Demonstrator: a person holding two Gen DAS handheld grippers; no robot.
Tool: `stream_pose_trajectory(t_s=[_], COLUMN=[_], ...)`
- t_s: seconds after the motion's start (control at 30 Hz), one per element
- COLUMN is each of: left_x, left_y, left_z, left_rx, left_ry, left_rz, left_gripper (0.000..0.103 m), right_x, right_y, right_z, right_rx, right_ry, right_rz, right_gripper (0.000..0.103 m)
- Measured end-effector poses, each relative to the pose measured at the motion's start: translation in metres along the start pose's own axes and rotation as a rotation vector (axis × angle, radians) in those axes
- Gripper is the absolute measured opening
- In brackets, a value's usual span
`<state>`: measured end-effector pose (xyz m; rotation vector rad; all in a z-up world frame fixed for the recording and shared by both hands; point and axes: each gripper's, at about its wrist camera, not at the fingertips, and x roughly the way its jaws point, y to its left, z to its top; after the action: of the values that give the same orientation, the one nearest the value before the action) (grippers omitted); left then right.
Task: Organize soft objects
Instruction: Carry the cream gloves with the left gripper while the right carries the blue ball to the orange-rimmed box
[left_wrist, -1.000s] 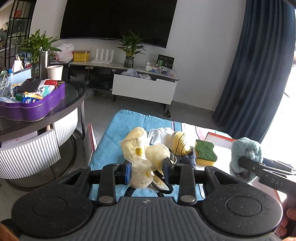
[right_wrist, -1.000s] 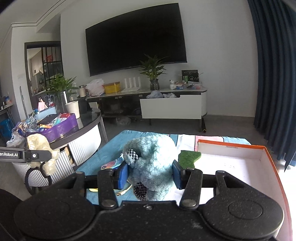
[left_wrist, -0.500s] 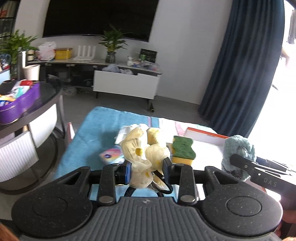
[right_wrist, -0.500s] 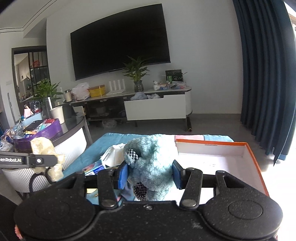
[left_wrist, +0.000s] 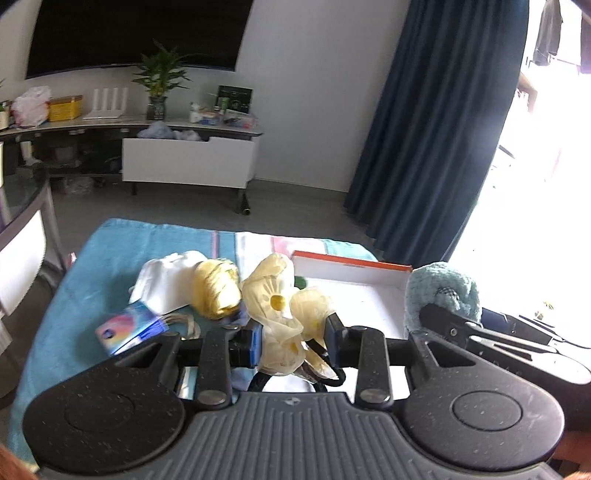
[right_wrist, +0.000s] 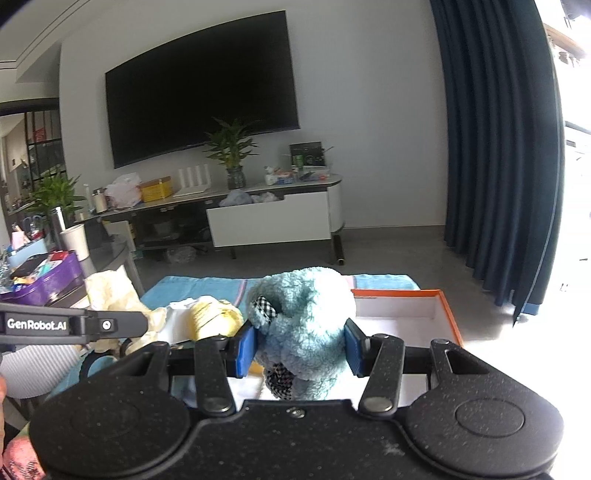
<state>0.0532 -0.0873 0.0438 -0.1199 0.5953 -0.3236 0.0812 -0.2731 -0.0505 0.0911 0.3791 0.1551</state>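
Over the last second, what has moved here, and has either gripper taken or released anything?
Both hands swung toward the orange-edged box: it now lies just beyond the left gripper and right gripper. Nothing taken or released. The left still clamps the yellow rubber gloves, the right the blue plush toy; the items on the blue towel stayed put.

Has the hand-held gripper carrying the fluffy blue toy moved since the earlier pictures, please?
Yes. In the right wrist view, the right hand-held gripper has swung rightward: the orange-rimmed box now sits nearer ahead, and the television has slid left. The blue toy stays clamped.
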Motion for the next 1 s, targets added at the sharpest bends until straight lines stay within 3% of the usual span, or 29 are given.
stream_pose_trajectory(t_s=[0.4, 1.0], left_x=[0.041, 0.083], left_y=[-0.037, -0.064], left_z=[0.014, 0.026], left_rx=[0.049, 0.093], left_ry=[0.036, 0.070], left_rz=[-0.066, -0.079], left_gripper=[0.034, 0.034], right_x=[0.003, 0.021], right_y=[-0.037, -0.068], right_z=[0.007, 0.021], right_rx=[0.038, 0.056], right_ry=[0.007, 0.017], right_rz=[-0.068, -0.114], right_gripper=[0.059, 0.059])
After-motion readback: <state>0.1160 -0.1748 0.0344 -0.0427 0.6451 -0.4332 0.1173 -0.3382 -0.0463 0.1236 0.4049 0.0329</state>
